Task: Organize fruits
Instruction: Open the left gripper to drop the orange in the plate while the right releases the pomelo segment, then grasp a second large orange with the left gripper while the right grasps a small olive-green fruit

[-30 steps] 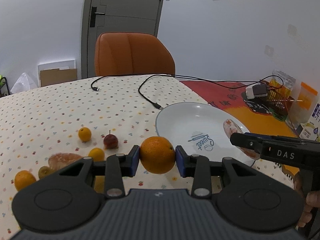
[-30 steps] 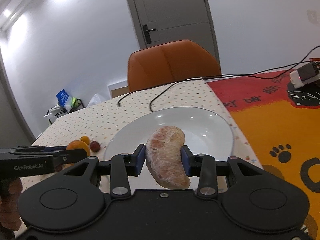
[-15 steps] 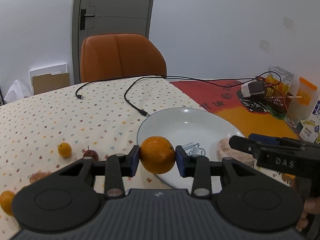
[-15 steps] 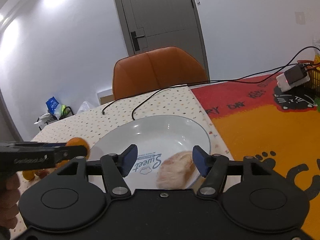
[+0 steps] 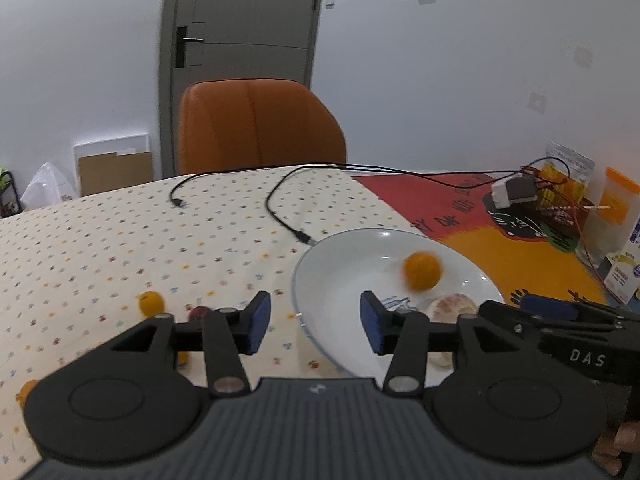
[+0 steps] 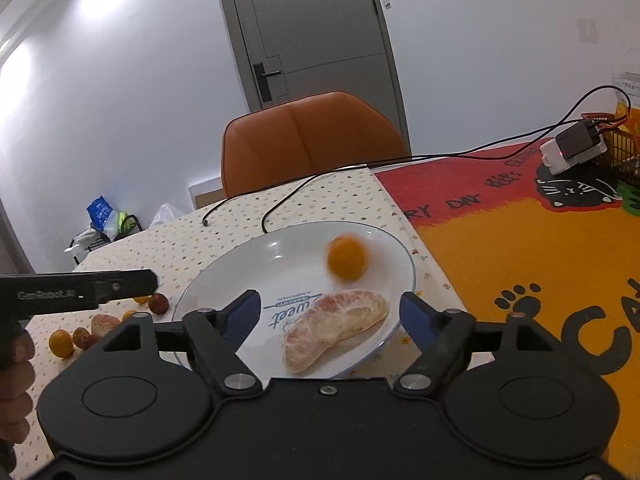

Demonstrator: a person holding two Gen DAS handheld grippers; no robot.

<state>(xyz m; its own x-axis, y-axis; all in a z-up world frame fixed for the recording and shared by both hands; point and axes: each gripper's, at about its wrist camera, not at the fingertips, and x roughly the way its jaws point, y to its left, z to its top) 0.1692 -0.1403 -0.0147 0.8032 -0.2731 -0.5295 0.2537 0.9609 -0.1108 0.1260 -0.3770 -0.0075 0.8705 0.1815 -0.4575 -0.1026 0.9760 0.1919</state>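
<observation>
An orange chair point(image 5: 260, 126) stands before a grey door point(image 5: 244, 20).

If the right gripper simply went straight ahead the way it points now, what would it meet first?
Probably the peeled citrus piece lying on the white plate, between the open right gripper's fingers; depth is uncertain.

On the table point(image 6: 328, 196), a plate point(image 6: 224, 280) holds an orange point(image 6: 347, 258) behind a pomelo segment point(image 6: 336, 322); small fruits point(image 6: 62, 342) lie left.

left tongs point(image 5: 312, 326): spread wide, empty | right tongs point(image 6: 328, 316): spread wide, empty (both level)
</observation>
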